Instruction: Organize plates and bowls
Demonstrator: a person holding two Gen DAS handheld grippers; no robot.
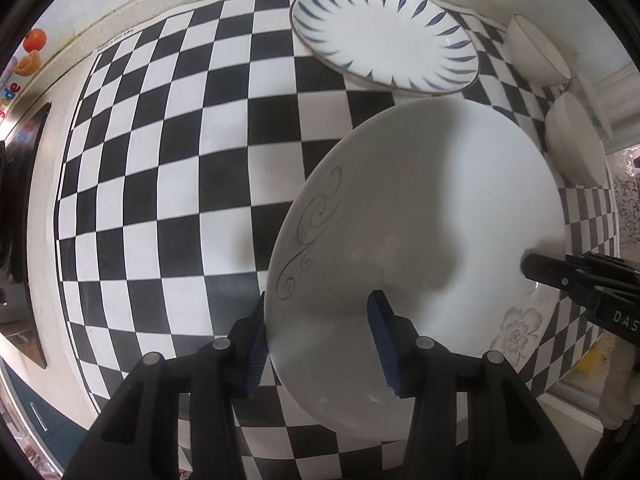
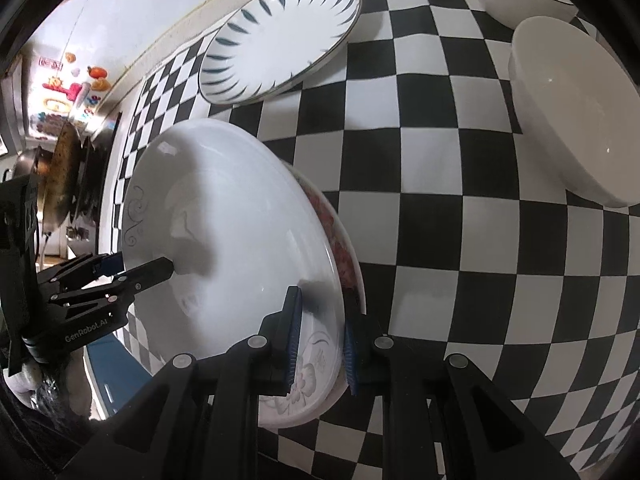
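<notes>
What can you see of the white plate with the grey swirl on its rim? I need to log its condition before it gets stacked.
The white swirl plate looks like glossy glazed ceramic: round, shallow, a thin grey scroll along one rim, no visible chips. It lies over a flower-patterned plate on the checkered cloth. The left hand-held gripper straddles its near rim; the right hand-held gripper pinches the opposite edge, seemingly both plates together.

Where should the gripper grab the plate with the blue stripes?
By its rim. The blue-striped plate lies flat and shallow on the checkered mat, so only its raised edge offers a pinch. The near edge, facing the grippers, looks best: one finger over the rim, one under, since the far side sits close to the wall.
</notes>
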